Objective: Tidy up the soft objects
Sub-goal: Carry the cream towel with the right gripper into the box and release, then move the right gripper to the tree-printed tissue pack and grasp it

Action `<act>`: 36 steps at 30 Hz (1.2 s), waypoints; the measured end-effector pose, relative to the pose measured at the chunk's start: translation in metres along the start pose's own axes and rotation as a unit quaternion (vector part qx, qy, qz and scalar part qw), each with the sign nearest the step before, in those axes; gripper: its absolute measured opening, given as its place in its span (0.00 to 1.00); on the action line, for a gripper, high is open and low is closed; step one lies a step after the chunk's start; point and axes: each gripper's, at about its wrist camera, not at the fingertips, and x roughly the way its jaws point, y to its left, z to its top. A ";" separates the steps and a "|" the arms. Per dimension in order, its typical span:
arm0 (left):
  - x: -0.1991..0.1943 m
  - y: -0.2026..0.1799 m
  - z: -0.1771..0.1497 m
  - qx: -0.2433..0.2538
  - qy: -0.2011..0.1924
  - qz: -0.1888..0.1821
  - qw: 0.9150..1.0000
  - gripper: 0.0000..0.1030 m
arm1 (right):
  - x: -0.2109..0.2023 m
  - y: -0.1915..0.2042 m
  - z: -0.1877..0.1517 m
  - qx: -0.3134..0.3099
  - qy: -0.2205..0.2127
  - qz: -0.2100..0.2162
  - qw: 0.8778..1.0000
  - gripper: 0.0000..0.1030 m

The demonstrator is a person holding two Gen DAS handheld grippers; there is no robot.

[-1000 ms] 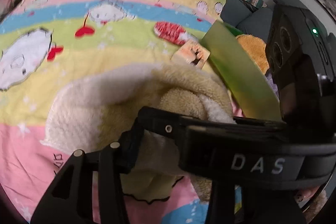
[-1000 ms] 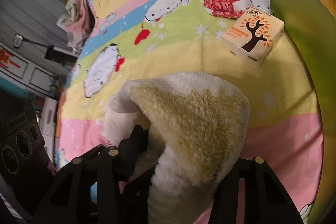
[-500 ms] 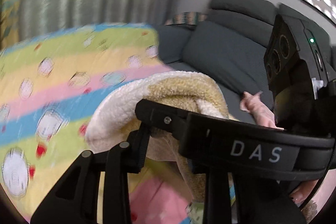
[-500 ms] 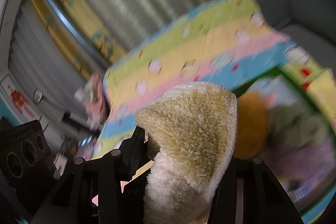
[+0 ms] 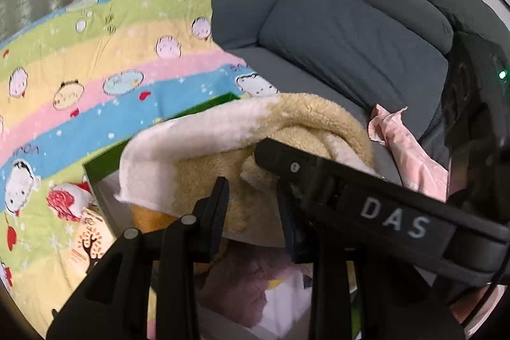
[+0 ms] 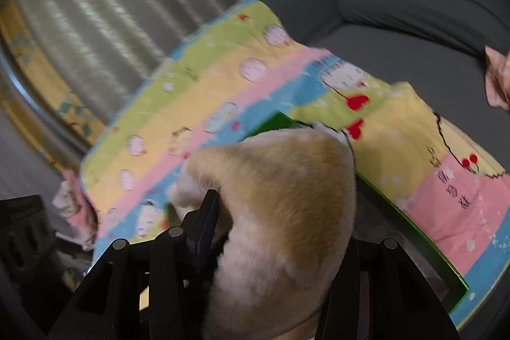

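1. Left gripper (image 5: 251, 206) clenches the fluffy cream-and-tan throw (image 5: 204, 133).
2. Right gripper (image 6: 280, 231) grasps its other end; the throw hangs above the green box (image 6: 411, 209).
3. Soft toys already inside; lowering and releasing remain, I'd judge.

1 fleece blanket (image 5: 287, 123), 1 green box (image 6: 414, 212), 1 tissue pk (image 5: 91, 239) (2 grippers (image 5: 251, 206)).
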 end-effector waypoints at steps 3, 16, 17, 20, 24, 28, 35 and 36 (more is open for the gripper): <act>0.010 0.002 0.000 -0.008 0.014 0.003 1.000 0.27 | 0.016 -0.012 0.002 0.014 0.021 -0.009 1.000 0.48; -0.011 0.008 -0.002 -0.019 0.022 0.004 1.000 0.52 | 0.030 -0.015 -0.001 0.007 0.042 -0.057 0.997 0.77; -0.017 0.010 -0.002 -0.020 0.020 0.010 1.000 0.62 | 0.023 -0.016 -0.001 0.006 0.036 -0.055 0.998 0.79; -0.042 0.031 -0.005 -0.049 0.010 0.011 0.999 0.65 | 0.007 -0.013 -0.002 -0.009 0.026 -0.089 0.996 0.88; -0.068 0.066 -0.012 -0.084 -0.007 0.056 0.995 0.75 | -0.013 -0.019 -0.005 -0.018 0.012 -0.105 0.994 0.89; -0.072 0.099 -0.021 -0.104 0.000 0.125 0.987 0.77 | -0.030 -0.030 -0.006 0.008 -0.002 -0.107 0.994 0.89; -0.038 0.141 -0.047 -0.143 0.031 0.157 0.977 0.77 | -0.055 -0.029 -0.006 0.012 -0.050 -0.099 0.994 0.89; -0.031 0.142 -0.050 -0.142 0.037 0.153 0.977 0.77 | -0.055 -0.028 -0.006 0.011 -0.050 -0.095 0.994 0.89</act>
